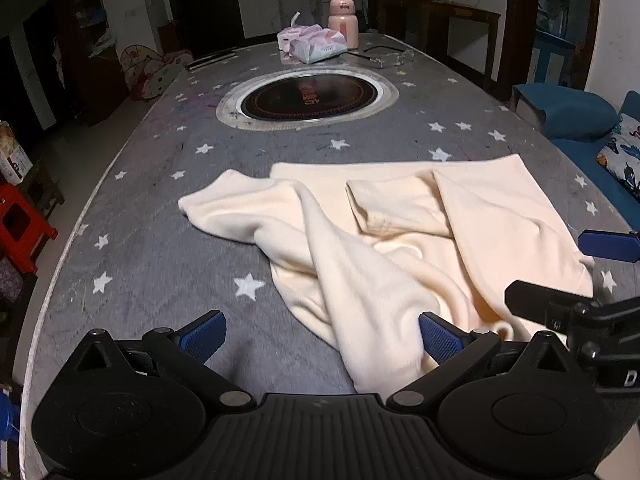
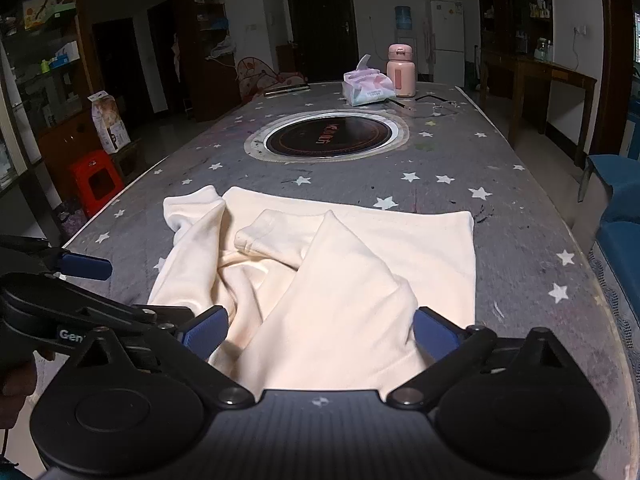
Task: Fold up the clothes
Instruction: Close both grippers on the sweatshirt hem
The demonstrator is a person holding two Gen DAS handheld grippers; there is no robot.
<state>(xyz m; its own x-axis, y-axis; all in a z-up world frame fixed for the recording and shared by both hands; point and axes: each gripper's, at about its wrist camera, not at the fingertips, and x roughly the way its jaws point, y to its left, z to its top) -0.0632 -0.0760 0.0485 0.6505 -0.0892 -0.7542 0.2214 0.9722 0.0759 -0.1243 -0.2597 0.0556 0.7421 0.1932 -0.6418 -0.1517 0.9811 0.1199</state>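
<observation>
Left tool (image 1: 322, 340): seen spread wide, nothing gripped; its right blue pad (image 1: 440, 338) lies against the near fold of the garment, its left pad over bare table.
Right tool (image 2: 320, 334): likewise spread wide and gripping nothing; the near edge of the garment is framed between its two pads.
Tools together: the two are held side by side, each one visible at the edge of the other's view.
Cream garment (image 2: 340, 280): laid on the near part of the table, partly folded; one sleeve is flung out to the left, a cuffed sleeve end is tucked across the middle, and the far hem is spread flat.
Table (image 2: 520, 248): covered by a grey cloth printed with white stars.
Round cooktop (image 2: 326, 136): set into the table, beyond the garment and well apart from it.
Tissue pack (image 2: 370, 90): placed at the far end of the table.
Pink bottle (image 2: 400, 70): stood upright just beside the tissue pack.
</observation>
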